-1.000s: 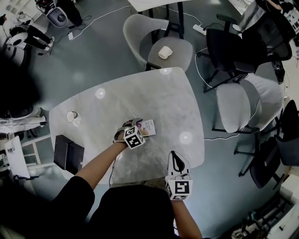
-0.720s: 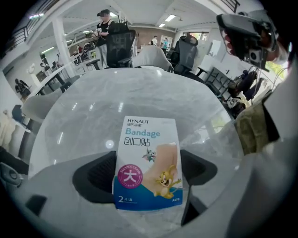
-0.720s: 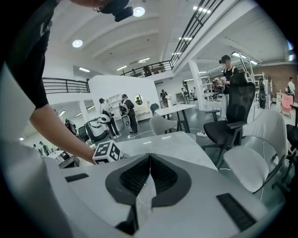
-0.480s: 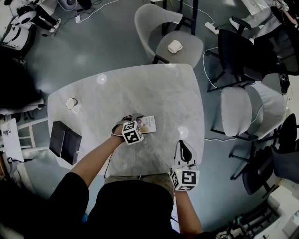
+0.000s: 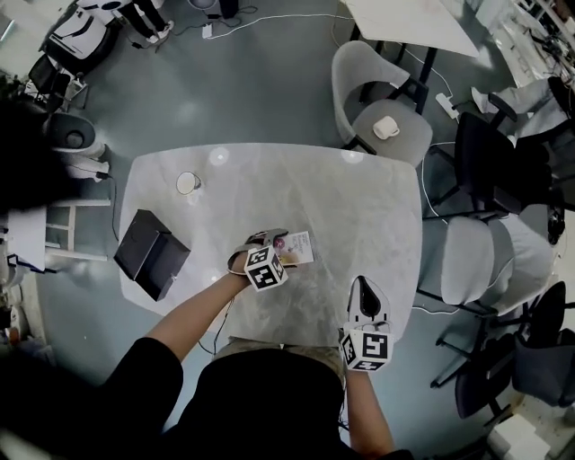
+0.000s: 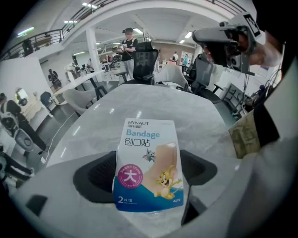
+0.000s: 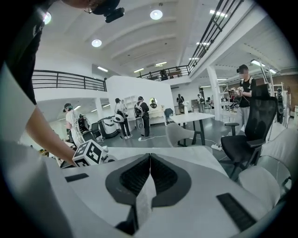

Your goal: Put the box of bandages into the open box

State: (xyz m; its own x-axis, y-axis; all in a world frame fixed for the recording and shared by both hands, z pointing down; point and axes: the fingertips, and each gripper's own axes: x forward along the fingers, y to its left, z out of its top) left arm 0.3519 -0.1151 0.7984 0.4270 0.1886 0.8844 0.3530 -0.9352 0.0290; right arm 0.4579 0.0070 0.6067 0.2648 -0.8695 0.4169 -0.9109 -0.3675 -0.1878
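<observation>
Fingers (image 6: 95, 175) of the left gripper (image 6: 148, 173) clamp the box of bandages (image 6: 150, 139) by its sides at the middle of the table (image 5: 341, 198); the right gripper (image 7: 149, 173) has its fingers pressed together, empty. So slim a carton could swivel or slip free on the way to the open box (image 5: 151, 254) at 9 o'clock by the table's edge.

Bright light from round white ceiling lamps (image 7: 156, 14) leaves glare spots on the pale marble surface (image 5: 359, 207). Both gripper views bulge fisheye-fashion, with black corners and soft edges.

Left gripper (image 6: 148, 171) — jaws clamped on the box of bandages (image 6: 150, 139); right gripper (image 7: 149, 162) — jaws together.
</observation>
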